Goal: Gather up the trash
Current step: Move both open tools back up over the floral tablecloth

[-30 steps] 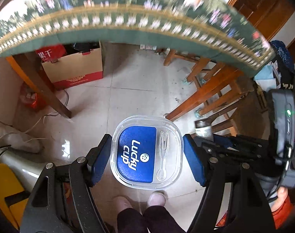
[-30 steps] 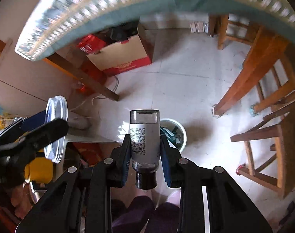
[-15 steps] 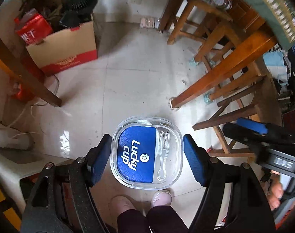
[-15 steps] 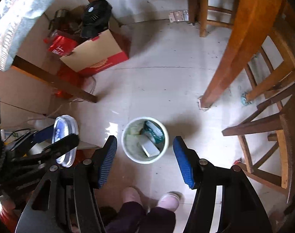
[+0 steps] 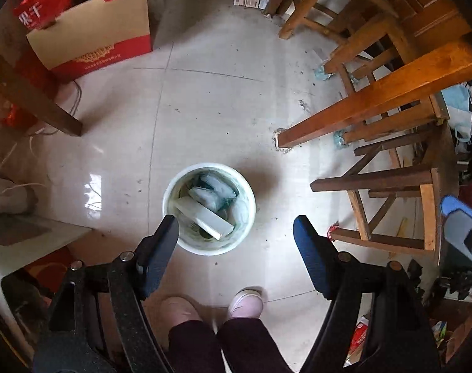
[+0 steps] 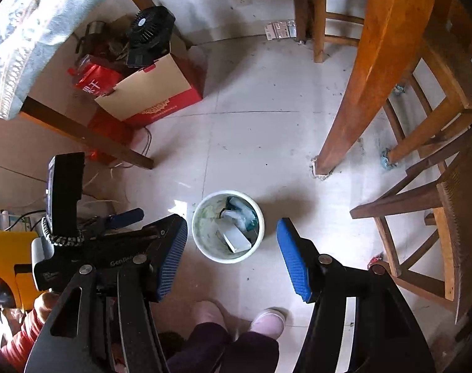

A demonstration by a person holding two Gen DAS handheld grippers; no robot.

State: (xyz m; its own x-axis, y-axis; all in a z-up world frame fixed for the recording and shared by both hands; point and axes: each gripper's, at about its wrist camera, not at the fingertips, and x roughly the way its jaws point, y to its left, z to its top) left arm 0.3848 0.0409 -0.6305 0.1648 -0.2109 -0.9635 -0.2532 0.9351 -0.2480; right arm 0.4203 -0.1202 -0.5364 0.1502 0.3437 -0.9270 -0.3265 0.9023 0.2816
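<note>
A white round trash bin stands on the tiled floor, holding crumpled bluish plastic and a white flat box. It also shows in the right wrist view. My left gripper is open and empty, hovering above the bin. My right gripper is open and empty, also above the bin. The left gripper's body shows at the left of the right wrist view. The Lucky Cup lid and the bottle are not clearly visible in the bin.
A red and tan cardboard box with a black fan stands at the back left. Wooden table legs and chairs crowd the right. The person's feet are below the grippers.
The left gripper held the Lucky Cup lid and has opened and let it go over the bin. The right gripper released the bottle earlier and stays open.
</note>
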